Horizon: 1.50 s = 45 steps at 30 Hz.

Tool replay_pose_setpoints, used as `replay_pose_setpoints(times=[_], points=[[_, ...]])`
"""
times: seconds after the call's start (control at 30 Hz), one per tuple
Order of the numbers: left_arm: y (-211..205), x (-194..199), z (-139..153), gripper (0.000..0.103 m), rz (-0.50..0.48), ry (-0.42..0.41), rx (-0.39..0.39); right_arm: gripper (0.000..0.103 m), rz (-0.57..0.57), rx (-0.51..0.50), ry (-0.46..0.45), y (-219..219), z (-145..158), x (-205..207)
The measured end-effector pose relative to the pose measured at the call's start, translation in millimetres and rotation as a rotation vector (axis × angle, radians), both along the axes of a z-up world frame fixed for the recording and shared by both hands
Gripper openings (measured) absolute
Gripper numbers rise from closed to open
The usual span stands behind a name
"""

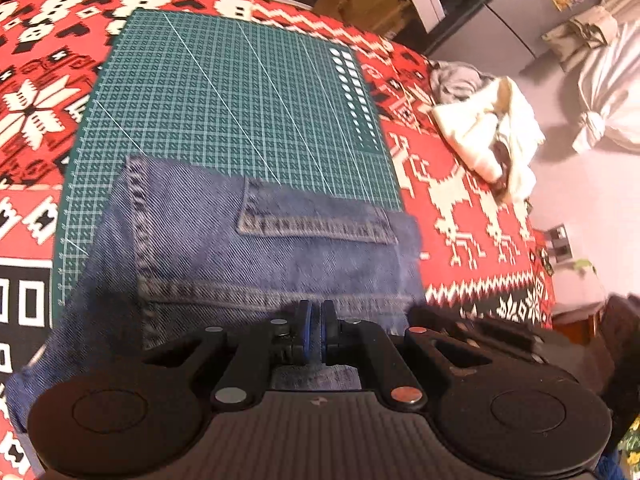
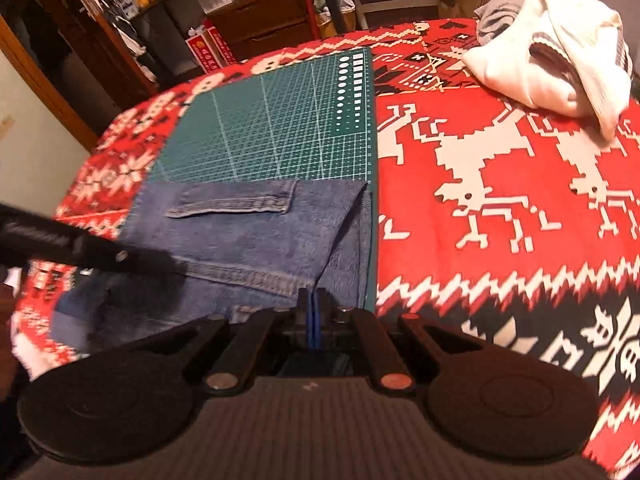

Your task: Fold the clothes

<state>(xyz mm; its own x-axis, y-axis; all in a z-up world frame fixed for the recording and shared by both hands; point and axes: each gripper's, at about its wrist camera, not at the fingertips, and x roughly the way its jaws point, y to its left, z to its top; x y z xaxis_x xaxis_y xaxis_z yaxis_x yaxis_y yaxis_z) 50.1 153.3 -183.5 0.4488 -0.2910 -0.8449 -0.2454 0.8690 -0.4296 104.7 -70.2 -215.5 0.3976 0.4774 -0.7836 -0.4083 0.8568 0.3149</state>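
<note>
Denim jeans (image 1: 256, 248) lie on the green cutting mat (image 1: 224, 92) atop the patterned surface (image 2: 500, 184); left hand-held gripper (image 1: 317, 330) and right hand-held gripper (image 2: 313, 314) each seem clenched on their near edge; heavy, limp cloth, best pinched at stitched seams.

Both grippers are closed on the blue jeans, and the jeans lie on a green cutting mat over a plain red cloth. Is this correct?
Not quite: the cloth is not plain; the right wrist view shows white reindeer and snowflake patterns on red. The rest holds: left gripper and right gripper pinch the jeans on the green cutting mat.
</note>
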Motion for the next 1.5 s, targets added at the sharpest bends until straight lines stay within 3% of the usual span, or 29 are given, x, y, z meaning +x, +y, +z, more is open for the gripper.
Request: replay_pose_setpoints(times=[0.17,0.3,0.43,0.5,0.57,0.7,0.8,0.97,1.13,1.27,1.37,1.5], points=[[-10,-7,-4,0.003,-0.022,0.018,0.017,0.0,0.008,-0.062,-0.052,-7,-4,-16],[-14,-9,-7,0.003,-0.026,0.027,0.021,0.0,0.005,-0.026,-0.008,-22,-5,-21],[-19,-13,-2,0.003,-0.039,0.016,0.035,0.004,-0.017,-0.038,-0.028,-33,4,-30],[-23,-17,0,0.003,-0.042,0.009,0.044,0.004,-0.014,0.009,-0.033,-39,11,-37],[-26,-21,0,0.003,-0.045,0.01,0.041,0.004,-0.003,0.037,-0.021,-39,15,-41],[-38,-27,-4,0.003,-0.064,0.025,0.037,0.004,0.019,-0.017,0.026,-27,6,-42],[-47,-31,-8,0.003,-0.081,0.036,0.064,0.01,0.009,-0.019,0.033,-33,3,-44],[-45,-37,-12,0.003,-0.074,0.029,0.061,0.008,-0.019,0.007,0.077,-47,5,-46],[-40,-39,-15,0.003,-0.066,0.021,0.032,0.007,0.007,0.033,0.004,-36,25,-56],[-32,-39,-19,0.003,-0.046,0.027,0.002,0.007,0.064,-0.055,0.014,-2,12,-54],[-25,-41,-22,0.003,-0.027,0.031,-0.037,0.003,0.094,-0.122,-0.032,10,6,-62],[-22,-42,-24,0.003,-0.022,0.026,-0.063,0.003,0.106,-0.145,-0.053,10,8,-73]])
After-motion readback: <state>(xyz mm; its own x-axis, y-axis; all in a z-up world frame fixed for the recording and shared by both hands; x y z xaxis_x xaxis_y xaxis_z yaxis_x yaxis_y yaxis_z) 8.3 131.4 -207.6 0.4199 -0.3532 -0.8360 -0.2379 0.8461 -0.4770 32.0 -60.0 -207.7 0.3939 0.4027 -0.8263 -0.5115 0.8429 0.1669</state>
